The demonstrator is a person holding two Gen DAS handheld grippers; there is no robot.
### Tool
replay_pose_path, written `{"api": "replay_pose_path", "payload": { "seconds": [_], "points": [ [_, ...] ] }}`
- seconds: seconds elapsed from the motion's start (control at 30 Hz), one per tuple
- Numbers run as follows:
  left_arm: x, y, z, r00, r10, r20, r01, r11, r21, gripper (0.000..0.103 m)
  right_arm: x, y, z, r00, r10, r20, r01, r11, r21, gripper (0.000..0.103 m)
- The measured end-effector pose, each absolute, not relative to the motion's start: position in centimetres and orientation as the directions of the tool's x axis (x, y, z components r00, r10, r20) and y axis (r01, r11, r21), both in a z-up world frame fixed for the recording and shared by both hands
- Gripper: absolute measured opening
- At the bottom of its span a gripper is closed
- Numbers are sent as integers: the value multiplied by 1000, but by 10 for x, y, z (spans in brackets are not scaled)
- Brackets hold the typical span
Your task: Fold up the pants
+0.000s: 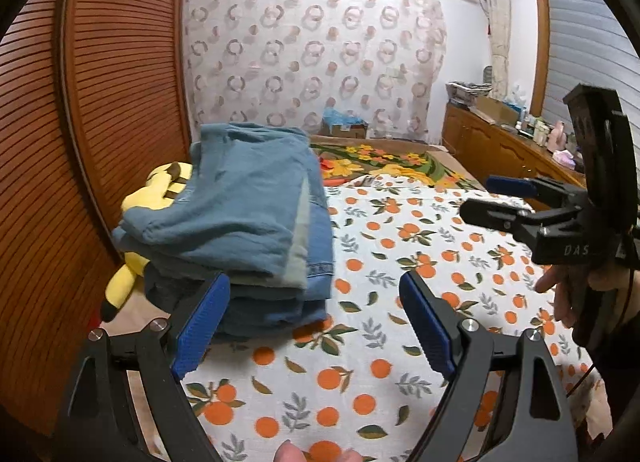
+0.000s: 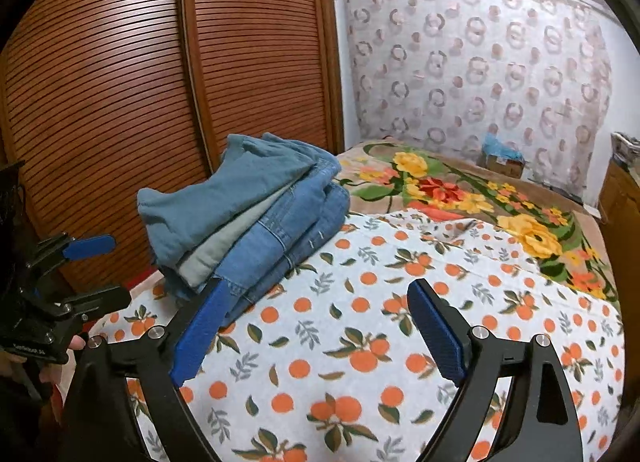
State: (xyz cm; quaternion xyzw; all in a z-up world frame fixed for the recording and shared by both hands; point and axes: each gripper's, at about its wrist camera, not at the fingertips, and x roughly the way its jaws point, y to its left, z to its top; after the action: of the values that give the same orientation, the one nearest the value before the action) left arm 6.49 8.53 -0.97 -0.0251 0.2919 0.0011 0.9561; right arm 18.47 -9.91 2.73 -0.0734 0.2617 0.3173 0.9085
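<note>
While the folded pants (image 2: 256,213) lie stacked on the bed (image 2: 360,342), left gripper (image 1: 316,326) and right gripper (image 2: 316,330) hover released, empty.

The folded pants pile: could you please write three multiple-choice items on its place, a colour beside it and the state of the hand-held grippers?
1. The pile of folded pants lies
A. on the orange-print sheet's edge by the slatted wooden door
B. on the cabinet
C. on the floor

2. The plush toy beside the pile is
A. red
B. yellow
C. green

3. The left hand-held gripper and right hand-held gripper are
A. both shut on denim
B. one open, one shut
C. both open, empty

Answers: 1 A, the pile sits by the door; 2 B, yellow shows; 3 C, only sheet between the pads.
</note>
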Motion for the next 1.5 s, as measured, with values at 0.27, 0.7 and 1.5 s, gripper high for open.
{"api": "replay_pose_path", "payload": {
  "seconds": [0.27,0.7,1.5],
  "points": [
    [61,66,-6,839,-49,-542,16,998,-65,87,155,-120,30,719,463,-518,-541,841,1,102],
    [72,16,-10,821,-109,-561,83,994,-71,87,103,-176,32,779,381,-498,-435,901,10,102],
    [80,-57,16,825,-151,-544,156,987,-38,87,72,-238,46,834,286,-472,-285,956,74,102]
  ]
}}
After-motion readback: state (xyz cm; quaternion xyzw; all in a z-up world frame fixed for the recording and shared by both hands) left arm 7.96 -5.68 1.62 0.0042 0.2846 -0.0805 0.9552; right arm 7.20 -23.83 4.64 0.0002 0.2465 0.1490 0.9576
